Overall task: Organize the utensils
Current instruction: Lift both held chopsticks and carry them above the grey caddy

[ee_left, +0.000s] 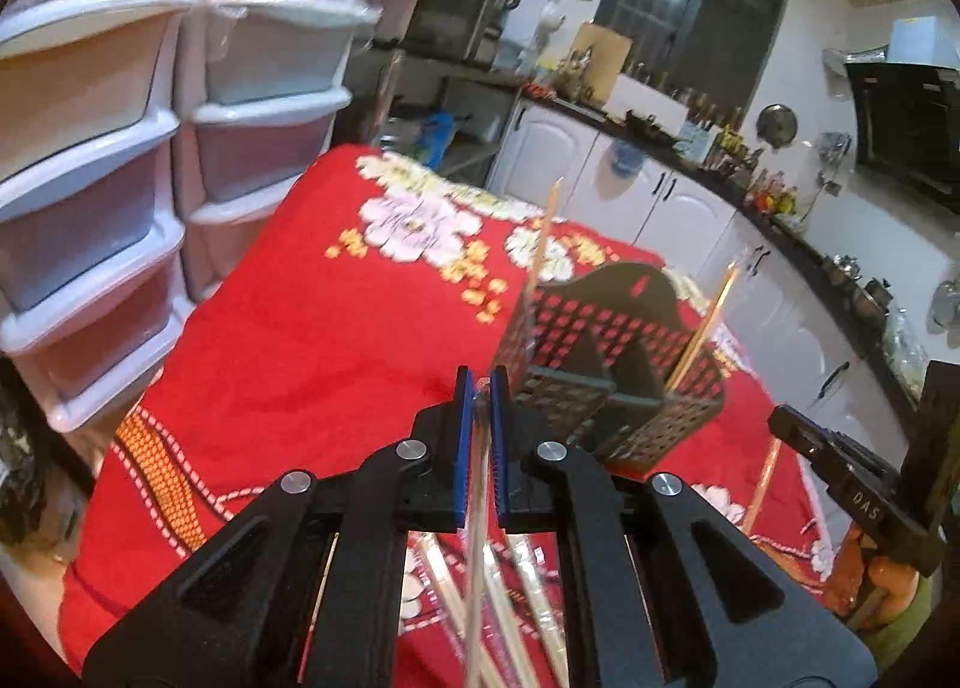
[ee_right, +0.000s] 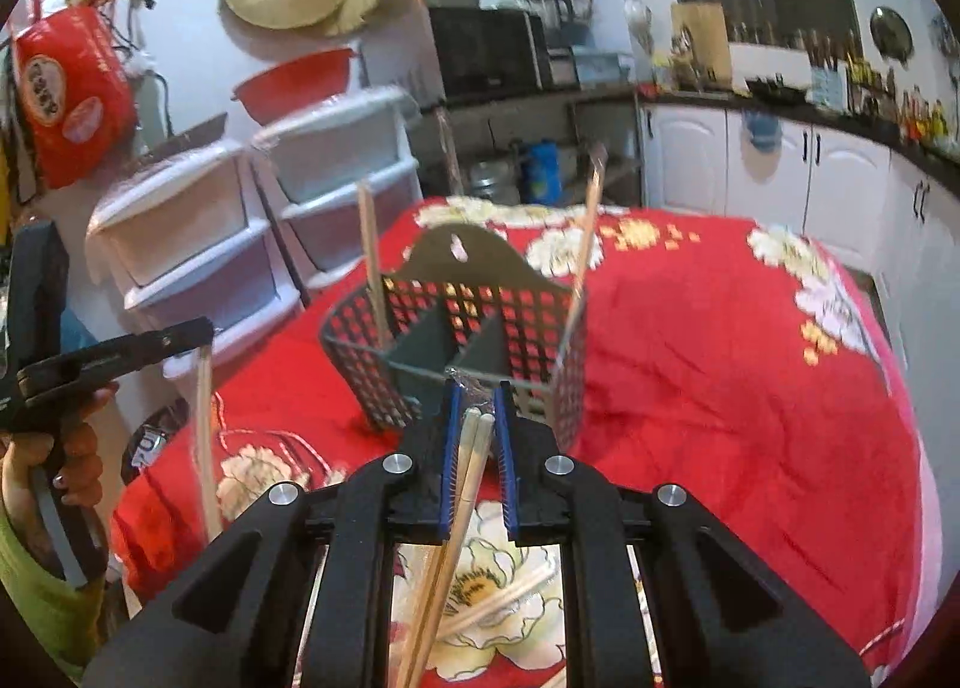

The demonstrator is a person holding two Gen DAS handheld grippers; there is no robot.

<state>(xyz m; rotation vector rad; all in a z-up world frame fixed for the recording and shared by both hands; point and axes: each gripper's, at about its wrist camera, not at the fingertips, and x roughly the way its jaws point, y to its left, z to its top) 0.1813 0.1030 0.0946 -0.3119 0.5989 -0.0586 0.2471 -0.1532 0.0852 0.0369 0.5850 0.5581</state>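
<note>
Both grippers [ee_left: 481, 382] [ee_right: 478, 397] clamp slender wrapped chopsticks [ee_right: 465, 484] near perforated caddy [ee_right: 456, 322].

Bright indoor light; motion blur; fisheye-warped edges.

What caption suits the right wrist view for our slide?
Right gripper clamps a wrapped pair of pale wooden chopsticks before a dark perforated plastic utensil caddy on red floral cloth.

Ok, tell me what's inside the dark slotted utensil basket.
The basket has dividers splitting it into compartments. Two wooden chopsticks stand in it: one at its left end, one at its right end. The compartment floors are hidden by the walls and the right gripper.
</note>
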